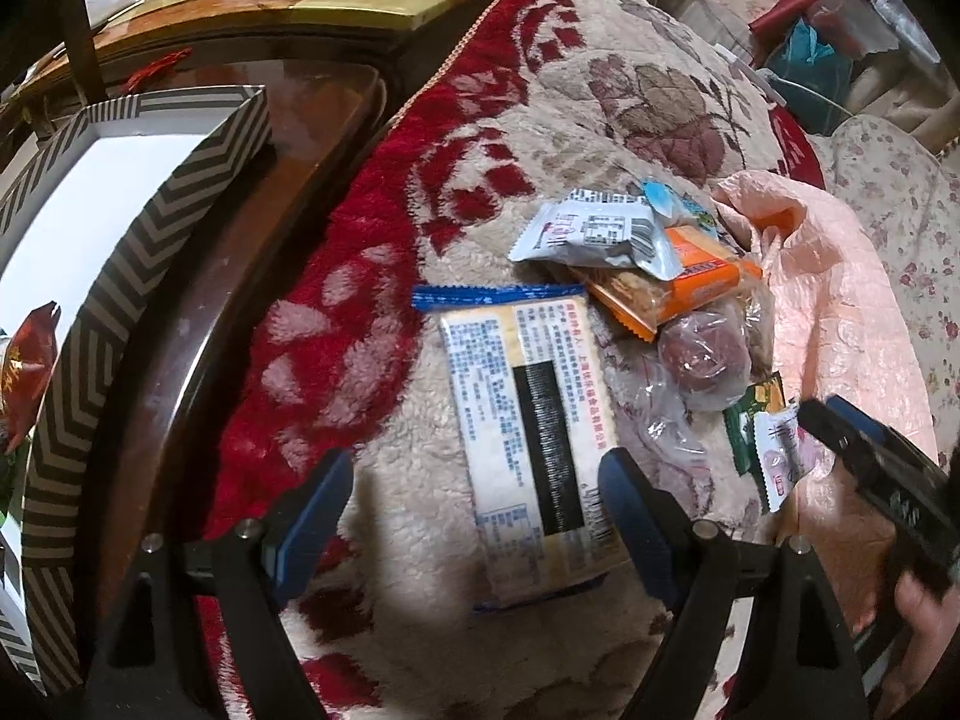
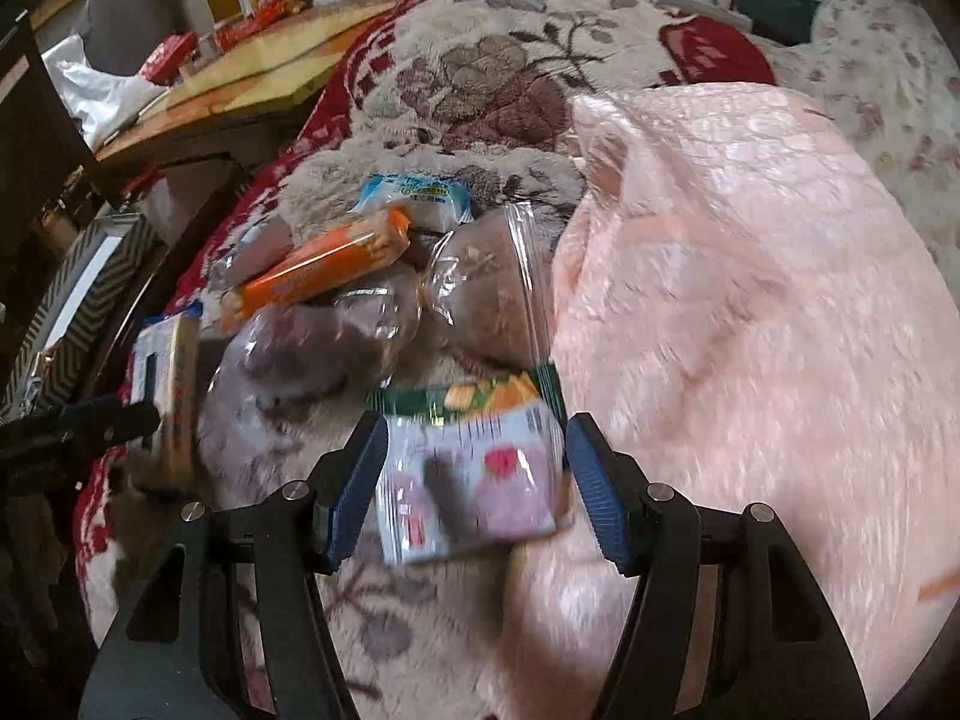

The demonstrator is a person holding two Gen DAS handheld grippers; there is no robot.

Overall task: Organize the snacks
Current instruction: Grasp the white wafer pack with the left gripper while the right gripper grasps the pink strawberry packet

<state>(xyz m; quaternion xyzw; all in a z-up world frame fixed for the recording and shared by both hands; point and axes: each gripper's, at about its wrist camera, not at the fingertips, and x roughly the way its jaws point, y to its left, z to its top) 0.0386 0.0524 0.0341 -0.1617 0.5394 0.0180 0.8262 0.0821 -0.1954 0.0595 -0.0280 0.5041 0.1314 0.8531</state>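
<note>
Sorting barely begun — the left claw (image 1: 477, 516) gapes around a yellow cracker pack (image 1: 528, 438), the right claw (image 2: 477, 492) half-open astride a pink sachet (image 2: 474, 498); the striped box (image 1: 150, 240) holds one red packet (image 1: 24, 372), while most snacks lie on the blanket (image 1: 600, 90).

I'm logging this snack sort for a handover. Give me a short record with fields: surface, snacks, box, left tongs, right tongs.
surface: floral blanket
snacks: blue-edged pack, orange bar, grey pack, pink-white packet, beside a pink bag
box: striped box on the left, a red packet inside
left tongs: open, around the blue-edged pack
right tongs: open, around the pink-white packet
</note>
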